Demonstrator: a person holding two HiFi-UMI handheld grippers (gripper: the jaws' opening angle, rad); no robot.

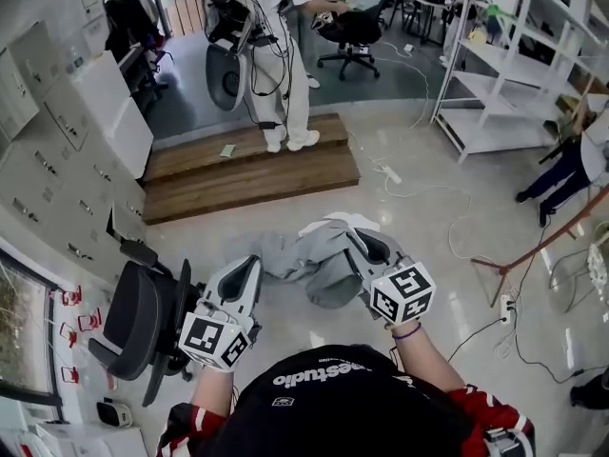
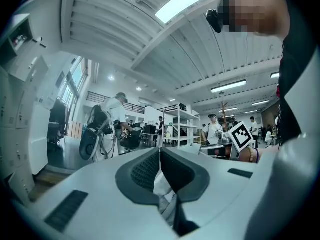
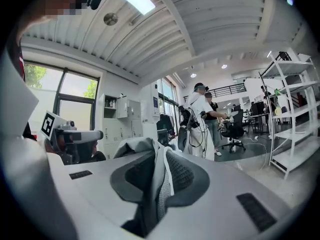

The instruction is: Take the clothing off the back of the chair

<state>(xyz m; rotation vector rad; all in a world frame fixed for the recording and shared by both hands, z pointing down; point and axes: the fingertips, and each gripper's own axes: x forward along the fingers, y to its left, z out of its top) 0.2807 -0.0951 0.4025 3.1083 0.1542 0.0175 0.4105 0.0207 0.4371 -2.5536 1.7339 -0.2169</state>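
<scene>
Pale floor (image 1: 419, 227) beneath; left gripper (image 1: 249, 267), right gripper (image 1: 369, 244) pinch grey clothing (image 1: 309, 255)

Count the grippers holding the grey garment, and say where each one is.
2. The left gripper pinches the left end of the garment, beside the chair; the right gripper pinches its right end. None hidden.

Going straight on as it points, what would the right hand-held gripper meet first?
Beyond the grey clothing it grips, the way looks free until, probably, the person in white; depth unclear.
</scene>
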